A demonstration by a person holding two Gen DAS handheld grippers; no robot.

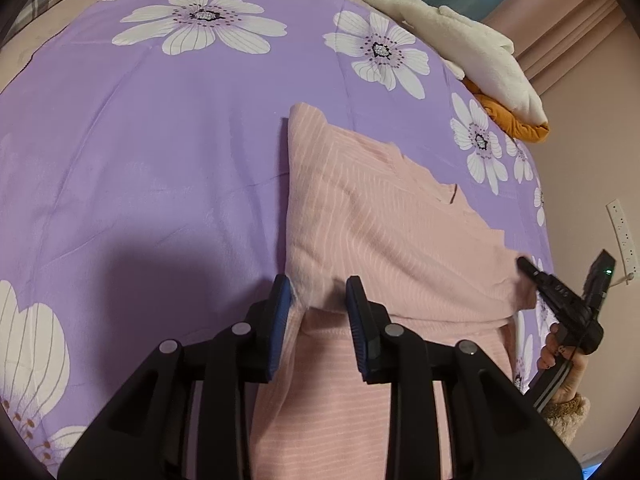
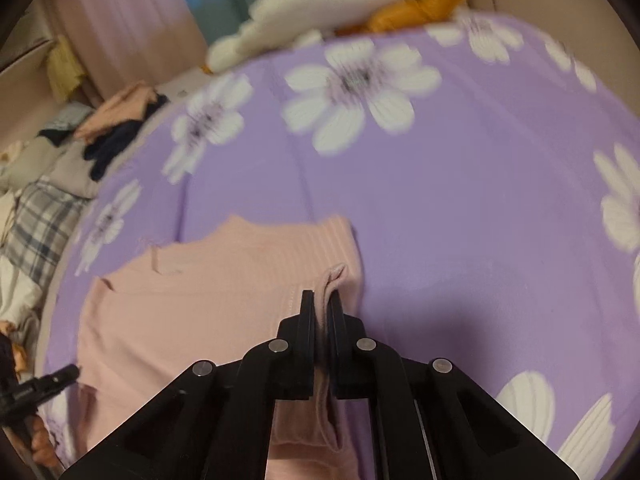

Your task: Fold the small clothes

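A pale pink striped garment (image 1: 380,208) lies partly folded on a purple bedspread with white flowers (image 1: 160,140). In the left wrist view my left gripper (image 1: 318,280), with blue pads, holds a bunched fold of the garment's near edge between its jaws. At the garment's right edge my right gripper (image 1: 524,264) is held by a hand (image 1: 560,364). In the right wrist view the right gripper (image 2: 321,294) is shut on a narrow pink fold of the garment (image 2: 200,300). The left gripper's tip (image 2: 72,370) shows at the lower left.
A white and orange plush toy (image 1: 460,40) lies at the bed's far edge (image 2: 320,4). A pile of clothes (image 2: 120,120) and a plaid cloth (image 2: 44,216) sit beside the bed on the left. A power strip (image 1: 622,232) hangs on the wall.
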